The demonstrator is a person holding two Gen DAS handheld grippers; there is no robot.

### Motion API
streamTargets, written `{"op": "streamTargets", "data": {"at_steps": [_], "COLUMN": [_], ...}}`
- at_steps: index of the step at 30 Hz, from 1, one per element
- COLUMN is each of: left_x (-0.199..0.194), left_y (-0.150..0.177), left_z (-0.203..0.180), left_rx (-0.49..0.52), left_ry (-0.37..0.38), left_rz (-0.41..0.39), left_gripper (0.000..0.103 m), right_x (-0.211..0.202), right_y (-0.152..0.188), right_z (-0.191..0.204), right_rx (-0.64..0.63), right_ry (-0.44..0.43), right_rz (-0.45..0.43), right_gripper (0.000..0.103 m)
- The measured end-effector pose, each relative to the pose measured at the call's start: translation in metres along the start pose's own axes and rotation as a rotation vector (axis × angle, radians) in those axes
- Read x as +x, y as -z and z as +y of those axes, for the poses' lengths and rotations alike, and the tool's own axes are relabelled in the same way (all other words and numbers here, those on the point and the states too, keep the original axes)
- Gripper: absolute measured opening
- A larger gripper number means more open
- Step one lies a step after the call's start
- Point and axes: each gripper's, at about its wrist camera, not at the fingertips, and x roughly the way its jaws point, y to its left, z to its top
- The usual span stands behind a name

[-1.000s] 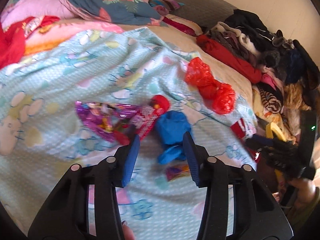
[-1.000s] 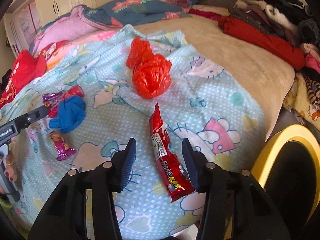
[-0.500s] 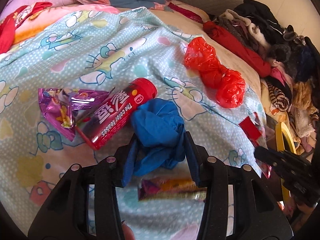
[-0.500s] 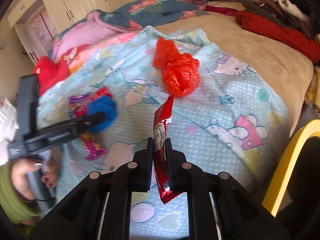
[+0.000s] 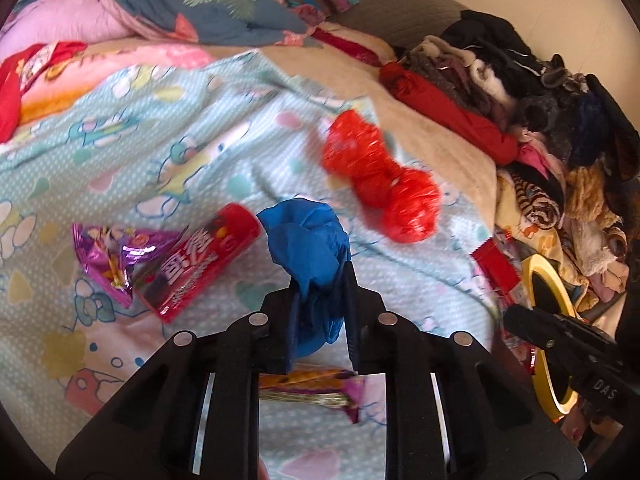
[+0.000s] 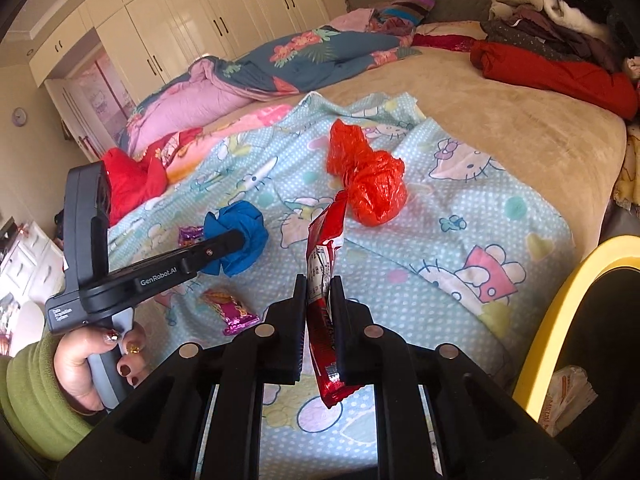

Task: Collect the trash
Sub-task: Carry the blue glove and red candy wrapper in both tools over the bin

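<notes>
My left gripper [image 5: 320, 304] is shut on a crumpled blue wad [image 5: 308, 240] and holds it just above the bed; it also shows in the right wrist view [image 6: 240, 236]. My right gripper [image 6: 319, 292] is shut on a long red snack wrapper [image 6: 324, 272], lifted off the blanket. On the blanket lie a crumpled red plastic bag [image 6: 366, 176], a red candy pack [image 5: 200, 264], a purple foil wrapper [image 5: 108, 256] and a small purple-orange wrapper [image 6: 230, 308]. A yellow-rimmed bin [image 6: 560, 312] stands at the bed's right edge.
A light blue cartoon blanket [image 6: 460, 216] covers the beige bed. Folded quilts [image 6: 280, 60] lie at the far end. A clothes pile [image 5: 560, 120] and a red roll [image 5: 440, 120] sit on the right. White wardrobes [image 6: 180, 20] stand behind.
My left gripper closed on the blue wad and lifted it. My right gripper closed on the red wrapper earlier and has raised it higher toward the bin side.
</notes>
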Motion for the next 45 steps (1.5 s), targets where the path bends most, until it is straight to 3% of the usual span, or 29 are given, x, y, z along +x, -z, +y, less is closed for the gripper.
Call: {"op": "streamTargets", "data": {"at_steps": [20,45], "left_x": [-0.030,-0.034], "left_y": [-0.006,0.004], "left_z": [-0.057,-0.109], "left_rx": [0.077,0.181], "left_ry": [0.066,0.116], "left_rz": [-0.076,-0.065], "left_gripper": [0.013,0.013], "right_x": [-0.045,-0.096], "right_y": [-0.004,0.001], "right_z": [-0.008,-0.049], "right_rx": [0.030,0.128], "right_ry": [-0.015,0.011], "right_rz": [-0.099,-0.197], "right_gripper": [0.012,0.012]}}
